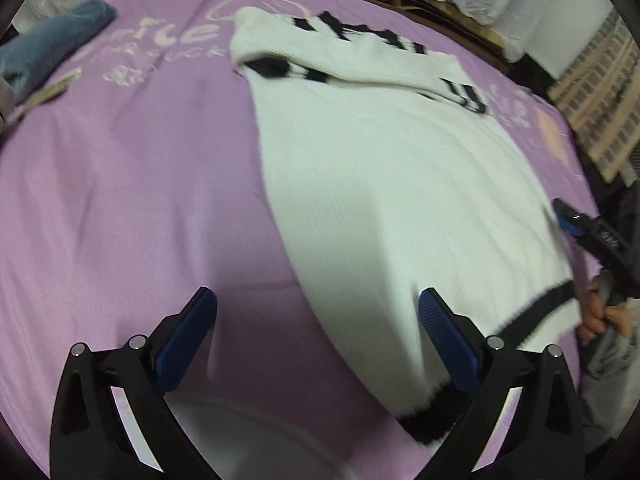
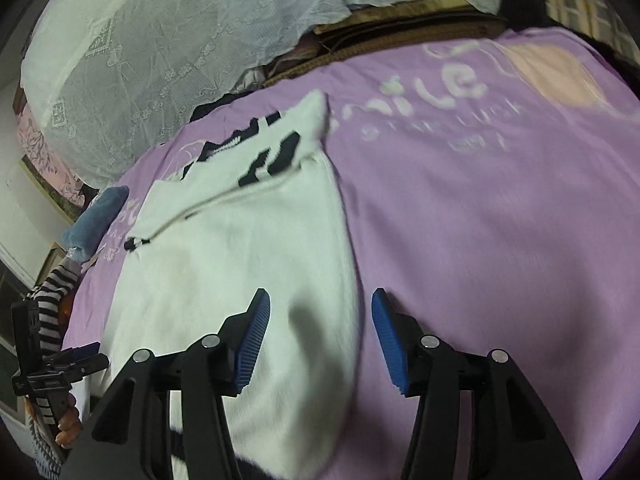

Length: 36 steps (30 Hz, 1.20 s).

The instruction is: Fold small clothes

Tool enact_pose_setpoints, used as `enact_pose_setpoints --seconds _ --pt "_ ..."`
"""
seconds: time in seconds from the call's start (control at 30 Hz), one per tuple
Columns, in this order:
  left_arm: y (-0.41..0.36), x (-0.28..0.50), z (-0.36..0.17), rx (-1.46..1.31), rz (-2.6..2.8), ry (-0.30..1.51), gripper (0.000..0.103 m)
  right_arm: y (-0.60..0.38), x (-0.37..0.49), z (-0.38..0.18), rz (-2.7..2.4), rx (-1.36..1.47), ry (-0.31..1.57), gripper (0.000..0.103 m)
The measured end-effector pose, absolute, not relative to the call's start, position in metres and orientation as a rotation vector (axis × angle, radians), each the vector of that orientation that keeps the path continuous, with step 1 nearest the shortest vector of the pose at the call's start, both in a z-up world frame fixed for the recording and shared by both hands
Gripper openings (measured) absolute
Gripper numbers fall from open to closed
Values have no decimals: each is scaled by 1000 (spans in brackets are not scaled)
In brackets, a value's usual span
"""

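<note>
A white knit sweater (image 1: 392,184) with black trim lies flat on the purple blanket (image 1: 132,184), its sleeves folded across the far part. My left gripper (image 1: 316,300) is open and empty, hovering over the sweater's near left edge, close to the black hem (image 1: 436,420). My right gripper (image 2: 320,300) is open and empty, straddling the sweater's (image 2: 240,264) right edge above the blanket (image 2: 500,240). The right gripper also shows at the right in the left wrist view (image 1: 588,236), and the left one at the lower left in the right wrist view (image 2: 60,368).
A folded blue garment (image 1: 52,44) lies at the blanket's far left, also in the right wrist view (image 2: 96,216). White lace bedding (image 2: 168,52) is piled behind. A checked cloth (image 1: 600,96) hangs at the right edge.
</note>
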<state>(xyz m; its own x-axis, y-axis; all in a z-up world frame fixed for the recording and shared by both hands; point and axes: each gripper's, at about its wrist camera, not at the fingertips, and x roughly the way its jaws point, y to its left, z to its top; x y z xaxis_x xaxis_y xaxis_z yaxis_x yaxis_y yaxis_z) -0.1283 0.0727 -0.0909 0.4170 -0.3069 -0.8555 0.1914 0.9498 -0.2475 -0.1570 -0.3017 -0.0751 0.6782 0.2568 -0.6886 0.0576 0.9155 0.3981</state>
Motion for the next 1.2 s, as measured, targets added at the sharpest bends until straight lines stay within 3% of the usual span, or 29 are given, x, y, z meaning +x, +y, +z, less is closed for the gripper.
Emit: enact_pose_setpoints --seconds 0.27,0.37,0.47,0.53,0.6,0.73,0.77,0.8,0.87,0.93,1.0,1.07,1.2 --pt "55 -128 -93 -144 -415 1117 97 -306 -177 -84 170 482 844 54" --pt "49 -128 -91 -159 -473 1118 74 -304 -173 -86 184 493 854 56" --pt "45 -123 -92 -152 -453 1114 69 -298 -170 -87 196 477 865 56" --pt "49 -124 -90 -160 -440 1107 55 -296 -173 -86 218 479 872 56" --pt "58 -126 -89 -195 -456 1111 34 -293 -177 -87 253 495 881 55" --pt "65 -129 -95 -265 -488 1139 35 -287 -181 -88 284 492 883 54" --pt "63 -128 -96 -272 -496 1142 43 -287 -180 -88 287 495 882 54" --pt "61 -127 -96 -282 -515 1147 53 -287 -179 -88 289 498 882 52" --pt "56 -126 -95 -280 -515 1143 54 -285 -176 -89 287 498 887 39" --pt "54 -129 -94 -248 -497 1125 42 -286 -178 -90 278 507 884 17" --pt "60 -131 -93 -261 -496 1120 17 -291 -182 -89 276 538 869 14" --pt "70 -131 -92 -336 -519 1123 11 -293 -185 -87 273 555 854 13" --pt "77 -134 -75 -349 -510 1054 10 -296 -189 -80 303 596 828 13"
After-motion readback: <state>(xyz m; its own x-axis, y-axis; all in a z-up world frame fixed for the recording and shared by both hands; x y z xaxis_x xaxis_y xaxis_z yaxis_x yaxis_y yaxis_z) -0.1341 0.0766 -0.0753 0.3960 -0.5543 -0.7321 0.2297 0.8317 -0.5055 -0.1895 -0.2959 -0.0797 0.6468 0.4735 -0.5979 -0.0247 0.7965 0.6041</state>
